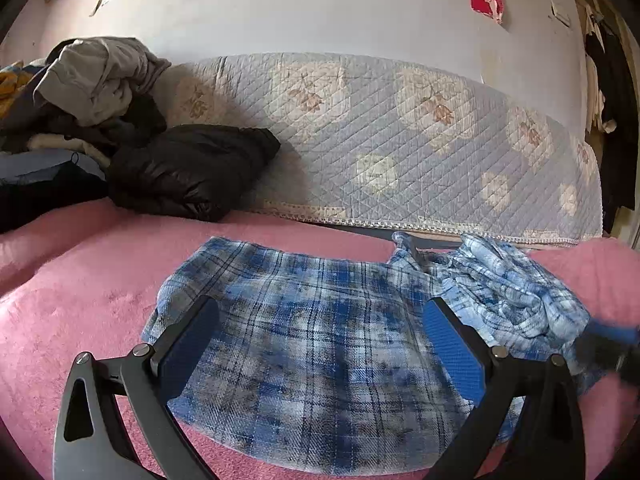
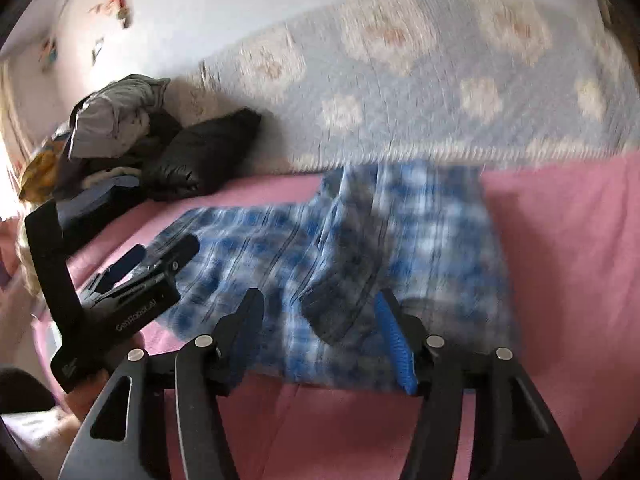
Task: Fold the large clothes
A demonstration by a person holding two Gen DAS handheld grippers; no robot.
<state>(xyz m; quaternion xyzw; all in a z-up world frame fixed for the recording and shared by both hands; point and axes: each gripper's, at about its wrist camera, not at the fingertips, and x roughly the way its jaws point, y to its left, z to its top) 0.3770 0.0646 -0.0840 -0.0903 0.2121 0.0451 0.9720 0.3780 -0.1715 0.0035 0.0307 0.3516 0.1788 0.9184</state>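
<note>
Closest to us, the left gripper [image 1: 320,312] points slightly down over the plaid shirt [image 1: 320,344], its two fingers spread wide, with flat cloth under the gap and nothing pinched. Seen from the right wrist view, the same tool [image 2: 160,252] lies low over the left edge of the shirt [image 2: 280,248], and a hand [image 2: 86,394] holds its black handle at the lower left. The right gripper [image 2: 320,312] tilts more steeply down; its jaws stand partly apart, and a dark fold of the shirt lies between them, but the picture is blurred and we see no pad pressing on it. The shirt lies spread on a pink blanket [image 1: 80,288], with its right part bunched into a loose heap. Behind it we see a black puffy jacket [image 1: 192,168] and a pile of clothes [image 1: 92,80] at the left, then a quilted blue cover [image 1: 400,140] with flower patches, and a pale wall [image 1: 320,8] behind.
</note>
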